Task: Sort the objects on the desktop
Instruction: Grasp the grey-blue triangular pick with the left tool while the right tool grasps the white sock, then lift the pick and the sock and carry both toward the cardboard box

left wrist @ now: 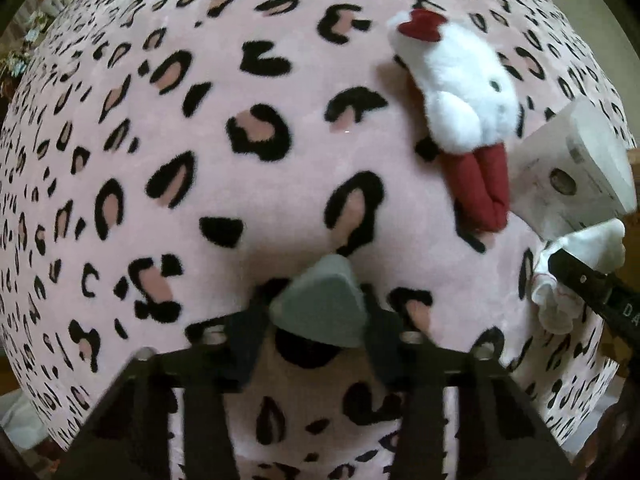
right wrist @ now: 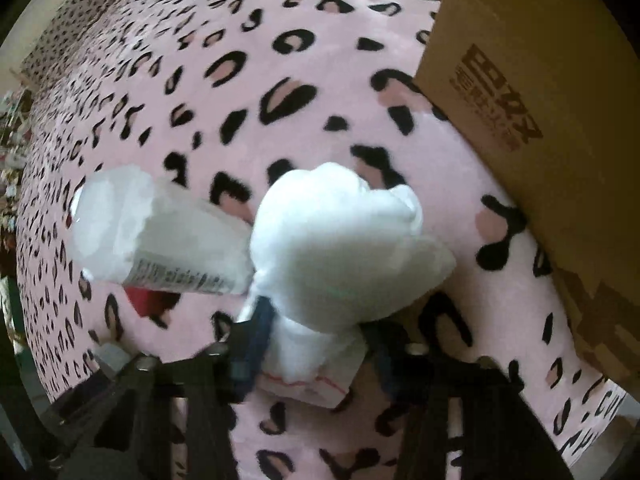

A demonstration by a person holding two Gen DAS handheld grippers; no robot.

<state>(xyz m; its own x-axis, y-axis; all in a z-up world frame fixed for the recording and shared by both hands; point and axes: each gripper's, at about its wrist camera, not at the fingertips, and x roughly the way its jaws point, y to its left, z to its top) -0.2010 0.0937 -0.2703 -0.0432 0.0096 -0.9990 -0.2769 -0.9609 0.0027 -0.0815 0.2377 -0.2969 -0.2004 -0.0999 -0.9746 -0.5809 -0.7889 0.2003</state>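
Note:
A grey wedge-shaped soft block (left wrist: 320, 304) sits between the black fingers of my left gripper (left wrist: 318, 320), which is shut on it just above the pink leopard-print blanket (left wrist: 280, 160). My right gripper (right wrist: 316, 344) is shut on the lower part of a white puffy soft item (right wrist: 344, 240) with a red-stitched hem. The same white item (left wrist: 596, 248) and a right finger (left wrist: 588, 284) show at the right edge of the left wrist view. A white cat plush (left wrist: 464, 96) with a red bow and red legs lies flat on the blanket beside them.
A white pack with a barcode (right wrist: 160, 236) lies left of the white soft item, also visible as the white pack (left wrist: 580, 168) next to the plush. A brown cardboard box (right wrist: 540, 100) stands on the blanket at the right. Cluttered shelves (left wrist: 24, 40) lie beyond the far left edge.

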